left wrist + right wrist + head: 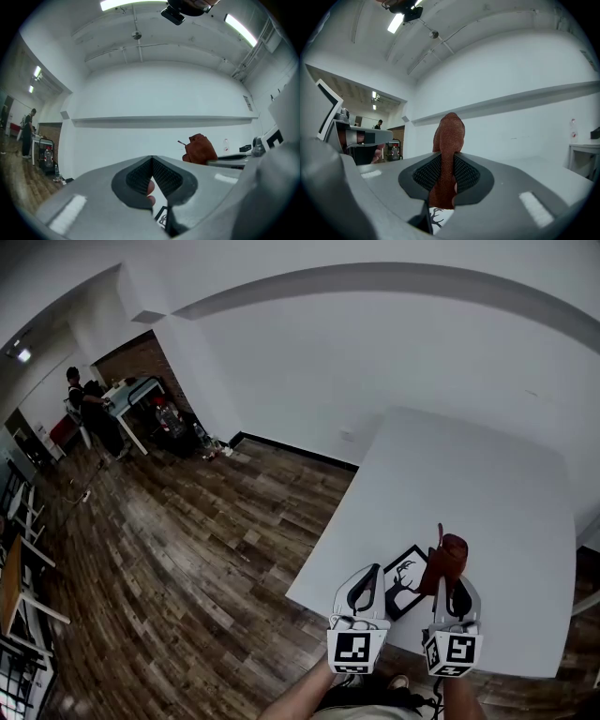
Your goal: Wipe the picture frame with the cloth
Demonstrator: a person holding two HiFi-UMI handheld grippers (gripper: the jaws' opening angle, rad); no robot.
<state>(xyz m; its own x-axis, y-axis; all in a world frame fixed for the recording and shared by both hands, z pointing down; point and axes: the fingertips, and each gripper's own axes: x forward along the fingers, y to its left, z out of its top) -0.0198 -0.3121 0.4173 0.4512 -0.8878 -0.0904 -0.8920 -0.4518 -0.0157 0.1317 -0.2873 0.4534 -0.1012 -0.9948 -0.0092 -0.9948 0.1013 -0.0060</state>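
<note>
Head view with the two gripper views, read left to right. At far left, beyond a dark wood-plank floor [178, 549], a person [89, 413] stands at a distant desk and takes no part. The left hand-held gripper [367, 576] hangs at the near left corner of the white rectangular worktop [469, 484]. In its own view the ribbed black pads meet at their tips [152, 161] with nothing gripped between them. Just to its right the black-edged picture frame with a white print of a dark branching figure [405, 579] lies flat on the worktop, close to the near edge and between the two grippers. A corner of it shows below the jaws in each gripper view [161, 218] [438, 218]. The right hand-held gripper [450, 579] is clamped on the rust-red wadded cloth [448, 557]. In the right gripper view the cloth [447, 140] runs between the pads and bulges out past their tips. The cloth appears to be held above and beside the frame, not on it, so the step in hand is judged to be the approach, with no wiping stroke begun. The next move calls for lowering the right hand-held gripper until the bulging end of the cloth presses on the frame's face, then sweeping across it. Because the frame lies near the worktop's edge and may slide, the left hand-held gripper could usefully steady it at one side.
</note>
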